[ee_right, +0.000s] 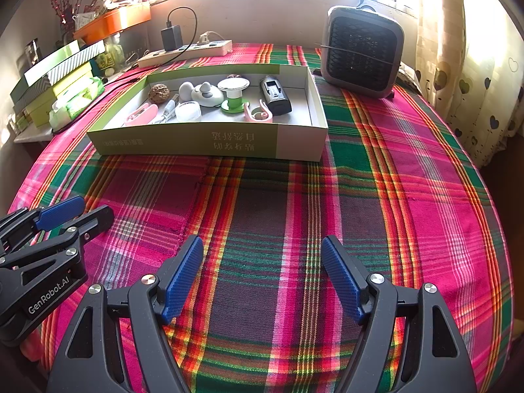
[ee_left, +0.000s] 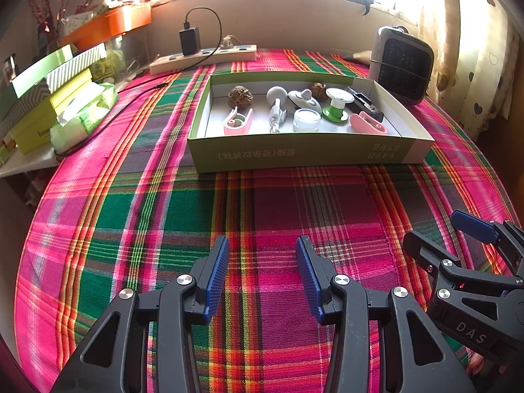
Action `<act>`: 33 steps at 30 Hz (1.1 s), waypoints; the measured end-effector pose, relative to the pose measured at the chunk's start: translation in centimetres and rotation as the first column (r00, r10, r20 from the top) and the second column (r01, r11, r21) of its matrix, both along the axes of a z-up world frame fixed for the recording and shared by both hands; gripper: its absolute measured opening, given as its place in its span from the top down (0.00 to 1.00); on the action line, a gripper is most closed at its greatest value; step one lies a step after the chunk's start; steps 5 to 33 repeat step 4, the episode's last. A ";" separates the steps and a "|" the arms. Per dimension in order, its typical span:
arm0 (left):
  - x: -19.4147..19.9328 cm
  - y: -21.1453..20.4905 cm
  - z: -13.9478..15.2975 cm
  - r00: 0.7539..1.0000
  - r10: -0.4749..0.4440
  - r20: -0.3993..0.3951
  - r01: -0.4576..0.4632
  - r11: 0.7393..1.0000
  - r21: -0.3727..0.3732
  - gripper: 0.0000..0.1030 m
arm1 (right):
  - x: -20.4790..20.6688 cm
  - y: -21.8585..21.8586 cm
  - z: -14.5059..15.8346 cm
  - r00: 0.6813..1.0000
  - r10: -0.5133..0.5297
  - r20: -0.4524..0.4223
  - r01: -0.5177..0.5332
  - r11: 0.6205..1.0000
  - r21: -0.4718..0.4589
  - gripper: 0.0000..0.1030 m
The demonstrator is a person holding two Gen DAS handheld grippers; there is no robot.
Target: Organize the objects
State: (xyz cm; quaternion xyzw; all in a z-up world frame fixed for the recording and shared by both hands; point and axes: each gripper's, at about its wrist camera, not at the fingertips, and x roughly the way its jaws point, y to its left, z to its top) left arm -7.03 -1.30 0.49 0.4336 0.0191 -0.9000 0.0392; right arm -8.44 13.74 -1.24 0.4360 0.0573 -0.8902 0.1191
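Note:
A shallow green-and-white cardboard box (ee_left: pixel 308 155) (ee_right: pixel 209 142) lies on the plaid tablecloth and holds several small items: two walnuts (ee_left: pixel 239 96), two pink clips (ee_left: pixel 237 122), a white cable (ee_left: pixel 276 114), a white jar (ee_left: pixel 306 119), a green-and-white spool (ee_left: pixel 337 104) (ee_right: pixel 233 93) and a black charger (ee_right: pixel 275 95). My left gripper (ee_left: pixel 262 244) hovers over bare cloth in front of the box, open, nothing between its blue pads. My right gripper (ee_right: pixel 262 242) hangs open beside it, also holding nothing. Each gripper shows at the edge of the other's view.
A small grey heater (ee_right: pixel 363 52) stands at the back right. A power strip (ee_left: pixel 203 57) with a black plug and cord lies along the back wall. Stacked green boxes and a tissue pack (ee_left: pixel 82 114) sit at the left, below an orange tray (ee_left: pixel 108 26).

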 end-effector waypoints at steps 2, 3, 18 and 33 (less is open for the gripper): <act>0.0 -0.1 0.0 1.000 0.000 0.000 0.000 1.000 0.000 0.60 | 0.0 0.0 0.0 1.000 0.000 0.000 0.000 1.000 0.000 0.27; 0.0 0.0 0.0 1.000 0.000 0.000 0.000 1.000 0.000 0.60 | 0.0 0.0 0.0 1.000 0.000 0.000 0.000 1.000 0.000 0.27; 0.0 -0.1 0.0 1.000 0.000 0.000 0.000 1.000 0.000 0.60 | 0.0 0.0 0.0 1.000 0.000 0.000 0.000 1.000 0.000 0.27; 0.0 -0.1 0.0 1.000 0.000 0.000 0.000 1.000 0.000 0.60 | 0.0 0.0 0.0 1.000 0.000 0.000 0.000 1.000 0.000 0.27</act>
